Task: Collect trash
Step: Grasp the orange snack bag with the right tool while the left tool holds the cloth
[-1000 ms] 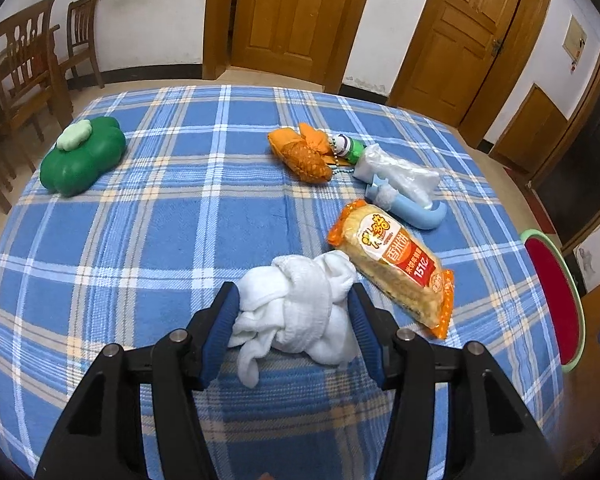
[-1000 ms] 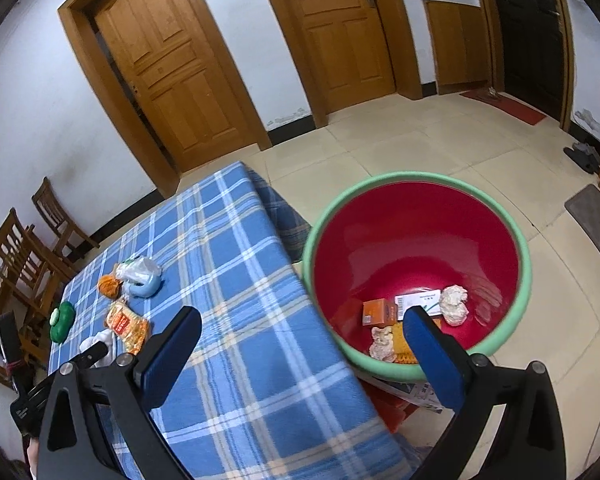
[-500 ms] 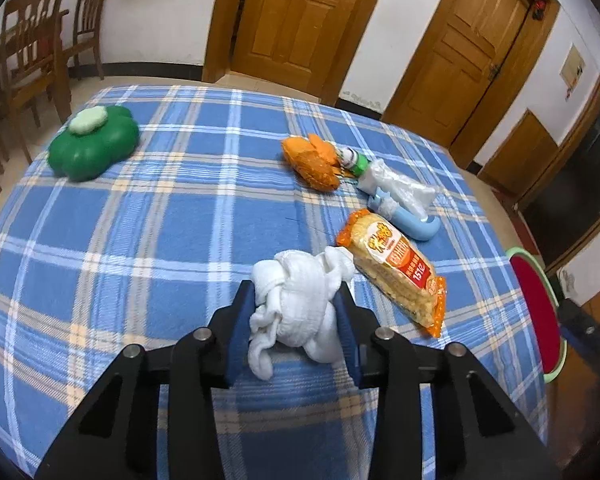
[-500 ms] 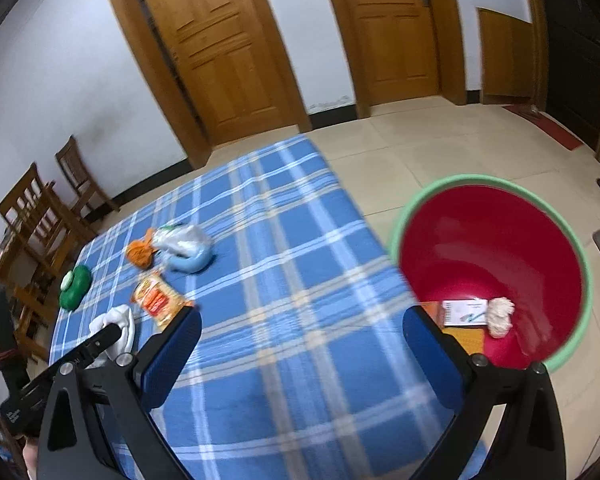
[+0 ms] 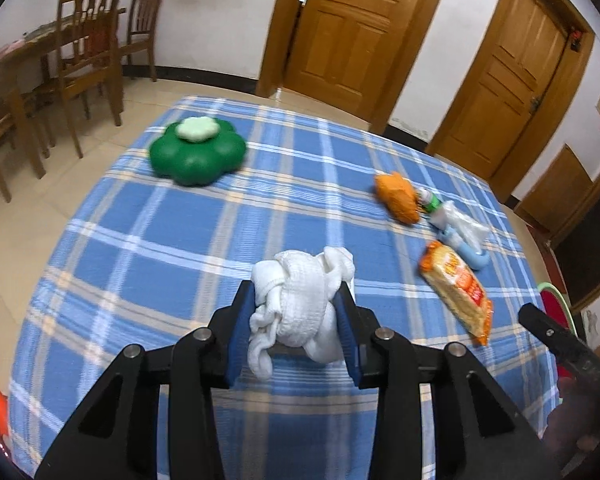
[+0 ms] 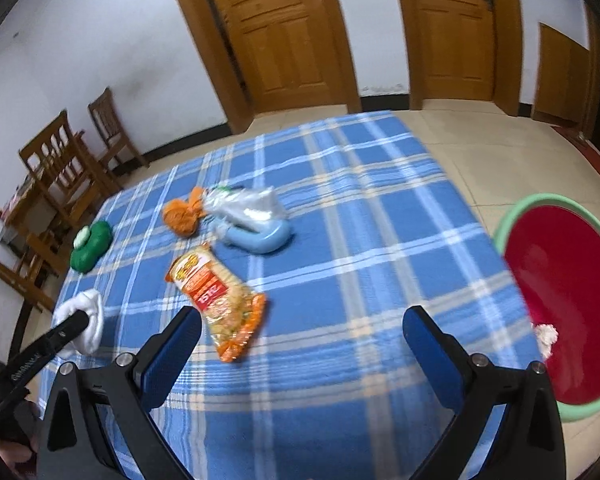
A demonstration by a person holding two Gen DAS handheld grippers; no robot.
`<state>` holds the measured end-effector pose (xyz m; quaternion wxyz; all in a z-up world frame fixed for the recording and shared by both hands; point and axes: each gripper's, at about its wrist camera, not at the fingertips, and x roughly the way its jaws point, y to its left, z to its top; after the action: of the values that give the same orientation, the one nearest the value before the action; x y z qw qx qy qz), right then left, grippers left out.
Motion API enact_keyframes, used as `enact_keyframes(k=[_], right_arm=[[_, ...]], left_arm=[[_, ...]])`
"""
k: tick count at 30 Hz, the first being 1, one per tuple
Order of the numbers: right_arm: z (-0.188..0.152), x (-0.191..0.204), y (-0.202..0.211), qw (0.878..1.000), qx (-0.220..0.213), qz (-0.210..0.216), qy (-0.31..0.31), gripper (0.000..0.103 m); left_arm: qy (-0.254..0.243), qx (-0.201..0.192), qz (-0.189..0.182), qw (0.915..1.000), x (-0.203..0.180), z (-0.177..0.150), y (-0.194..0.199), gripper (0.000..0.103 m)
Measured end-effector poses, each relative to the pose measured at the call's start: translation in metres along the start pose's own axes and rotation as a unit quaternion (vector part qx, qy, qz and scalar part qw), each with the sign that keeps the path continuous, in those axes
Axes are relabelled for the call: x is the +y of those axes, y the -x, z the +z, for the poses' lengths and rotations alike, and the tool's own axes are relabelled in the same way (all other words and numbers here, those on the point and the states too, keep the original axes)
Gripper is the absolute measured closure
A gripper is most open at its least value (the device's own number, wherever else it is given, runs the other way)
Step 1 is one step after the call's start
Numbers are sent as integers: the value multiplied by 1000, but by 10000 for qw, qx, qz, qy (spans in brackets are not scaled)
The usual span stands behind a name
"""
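Observation:
My left gripper (image 5: 298,300) is shut on a crumpled white cloth (image 5: 300,300), held just above the blue plaid tablecloth (image 5: 148,272); the same cloth (image 6: 86,314) shows at the table's left edge in the right wrist view. My right gripper (image 6: 300,322) is open over the tablecloth (image 6: 360,240), with nothing between its fingers. An orange snack packet (image 6: 220,304) lies just ahead of its left finger. The red basin with a green rim (image 6: 568,304) stands on the floor to the right and holds a white wad (image 6: 545,335).
An orange bag (image 5: 398,197), a clear plastic bag (image 5: 458,218) and a light blue item (image 5: 470,254) lie at the table's far right. A green flower-shaped box (image 5: 198,152) sits far left. Wooden chairs (image 5: 88,56) and doors (image 5: 352,28) stand beyond.
My left gripper closed on the white cloth and lifted it off the table. My right gripper swung left from over the basin to over the table, staying open.

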<state>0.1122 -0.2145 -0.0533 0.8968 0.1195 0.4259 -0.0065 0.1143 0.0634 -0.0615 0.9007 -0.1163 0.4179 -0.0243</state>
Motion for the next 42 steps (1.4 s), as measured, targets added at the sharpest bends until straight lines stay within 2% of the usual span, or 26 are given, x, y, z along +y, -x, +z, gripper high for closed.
enact_keyframes(k=[8, 11, 16, 23, 29, 42], right_arm=[[0, 32, -34, 9982, 299, 34, 517, 1], [3, 40, -42, 9975, 329, 53, 615, 4], [6, 49, -49, 9962, 256, 12, 829, 14], [0, 63, -50, 9930, 148, -214, 1155, 41], [-4, 63, -45, 9933, 157, -237, 1124, 51], [-18, 38, -11, 9980, 106, 46, 628, 53]], left_arm=[[195, 11, 119, 9997, 20, -3, 2, 63], [244, 8, 131, 9996, 25, -5, 2, 63], [314, 27, 147, 9994, 30, -9, 1, 63], [359, 20, 124, 9993, 34, -10, 1, 63], [307, 19, 57, 9995, 29, -12, 4, 63], [173, -28, -43, 9998, 15, -15, 18, 63]])
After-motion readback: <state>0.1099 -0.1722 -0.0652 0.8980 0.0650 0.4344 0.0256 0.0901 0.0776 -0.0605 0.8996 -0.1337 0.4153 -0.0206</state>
